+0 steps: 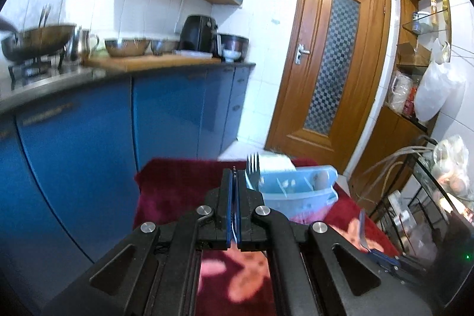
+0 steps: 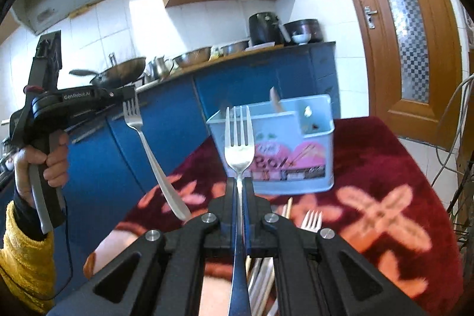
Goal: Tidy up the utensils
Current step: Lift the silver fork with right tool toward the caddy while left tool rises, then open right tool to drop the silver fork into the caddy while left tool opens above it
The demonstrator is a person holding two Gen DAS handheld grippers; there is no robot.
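My left gripper is shut on a silver fork, whose tines stick up past the fingertips. My right gripper is shut on a second fork, held upright with its tines up. Just beyond both stands a light blue utensil holder with compartments, on a dark red flowered cloth. The right wrist view shows the left gripper at the left in a person's hand, with its fork slanting down. The right gripper shows low at the right in the left wrist view.
Another fork and chopsticks lie on the cloth below my right gripper. Blue cabinets and a counter with a wok and bowls are behind. A wooden door and a wire-tangled rack stand to the right.
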